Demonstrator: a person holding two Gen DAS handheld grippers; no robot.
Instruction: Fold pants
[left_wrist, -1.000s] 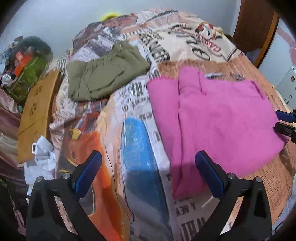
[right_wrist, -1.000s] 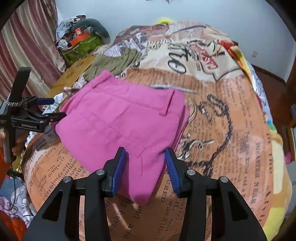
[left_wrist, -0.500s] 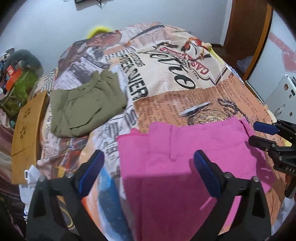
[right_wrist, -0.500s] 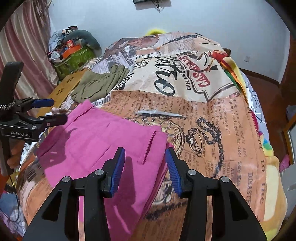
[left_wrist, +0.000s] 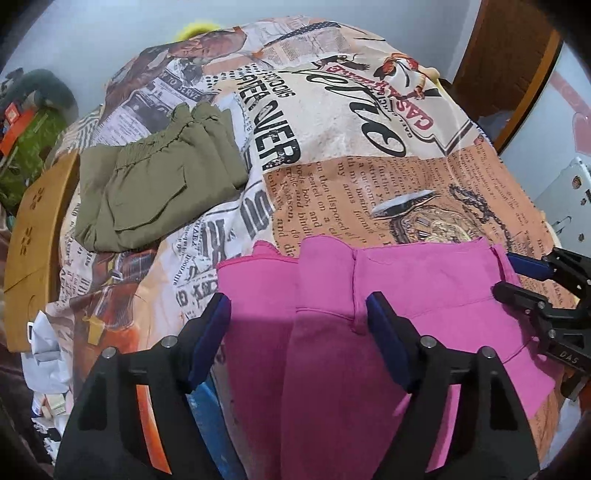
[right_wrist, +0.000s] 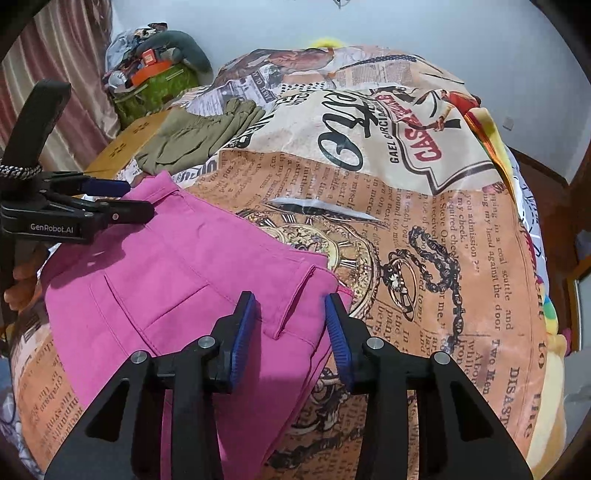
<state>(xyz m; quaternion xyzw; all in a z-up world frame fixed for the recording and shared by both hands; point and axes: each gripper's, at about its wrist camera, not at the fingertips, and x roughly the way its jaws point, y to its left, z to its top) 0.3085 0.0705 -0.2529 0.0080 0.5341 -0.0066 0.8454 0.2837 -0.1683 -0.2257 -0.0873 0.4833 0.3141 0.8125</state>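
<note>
One pink pants (left_wrist: 388, 295), one olive garment (left_wrist: 155, 184), two claws, one printed bedspread (left_wrist: 332, 110)

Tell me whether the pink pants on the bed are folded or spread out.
Folded. The pink pants lie as a compact stacked rectangle, layered edges showing at the corner, on the newspaper-print bedspread.

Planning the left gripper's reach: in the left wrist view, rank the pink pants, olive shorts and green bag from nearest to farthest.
1. pink pants, between the open jaws.
2. olive shorts, folded, ahead on the left.
3. green bag, far left, off the bed's edge.
</note>
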